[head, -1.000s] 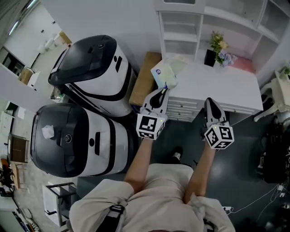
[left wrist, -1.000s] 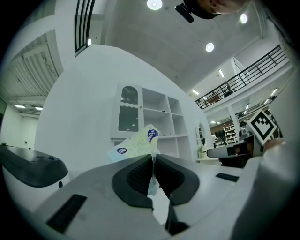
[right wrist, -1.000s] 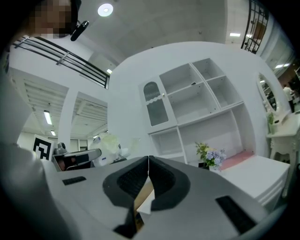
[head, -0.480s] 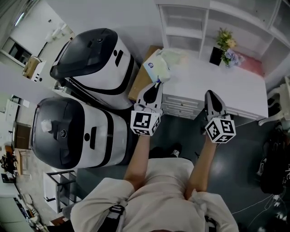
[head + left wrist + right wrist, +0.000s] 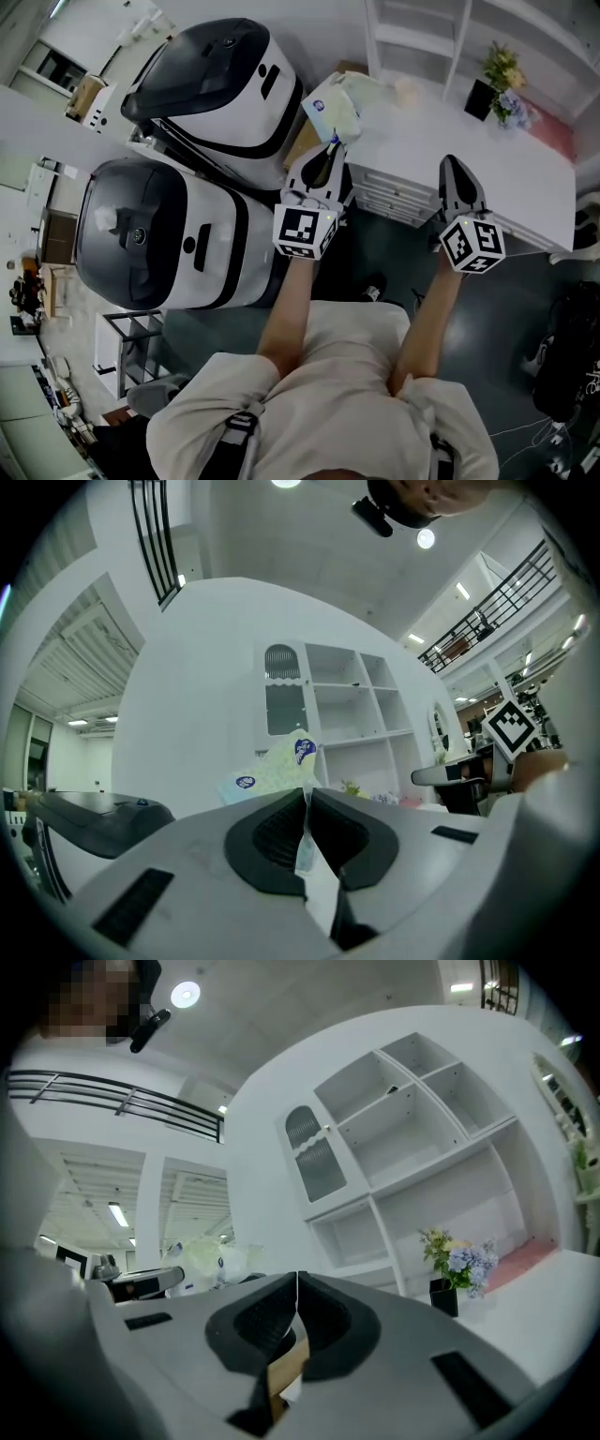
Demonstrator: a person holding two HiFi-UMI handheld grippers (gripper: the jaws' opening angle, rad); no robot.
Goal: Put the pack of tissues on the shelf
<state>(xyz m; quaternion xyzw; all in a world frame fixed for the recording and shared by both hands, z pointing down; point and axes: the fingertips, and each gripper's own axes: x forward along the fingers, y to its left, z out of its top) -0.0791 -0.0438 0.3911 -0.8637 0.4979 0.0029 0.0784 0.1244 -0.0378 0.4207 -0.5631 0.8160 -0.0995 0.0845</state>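
Observation:
The pack of tissues (image 5: 333, 103), pale green and white with blue round labels, hangs in the air over the left end of the white desk (image 5: 506, 178). My left gripper (image 5: 332, 150) is shut on a thin flap of its wrapper. In the left gripper view the pack (image 5: 267, 772) stands just beyond the closed jaws of that gripper (image 5: 307, 794), with the white shelf unit (image 5: 347, 714) behind it. My right gripper (image 5: 454, 167) is shut and empty, level with the desk front. The right gripper view shows the right gripper (image 5: 297, 1279), the pack (image 5: 211, 1260) and the open shelf compartments (image 5: 403, 1147).
Two large black-and-white machines (image 5: 187, 234) stand close on the left. A dark vase of flowers (image 5: 497, 84) and a pink thing sit on the desk's far right. The shelf unit (image 5: 422, 37) rises behind the desk. Dark floor lies below.
The left gripper has carried the pack a little farther up the picture, toward the shelf unit. The right gripper has stayed beside it, still shut. The head view has swung to the left.

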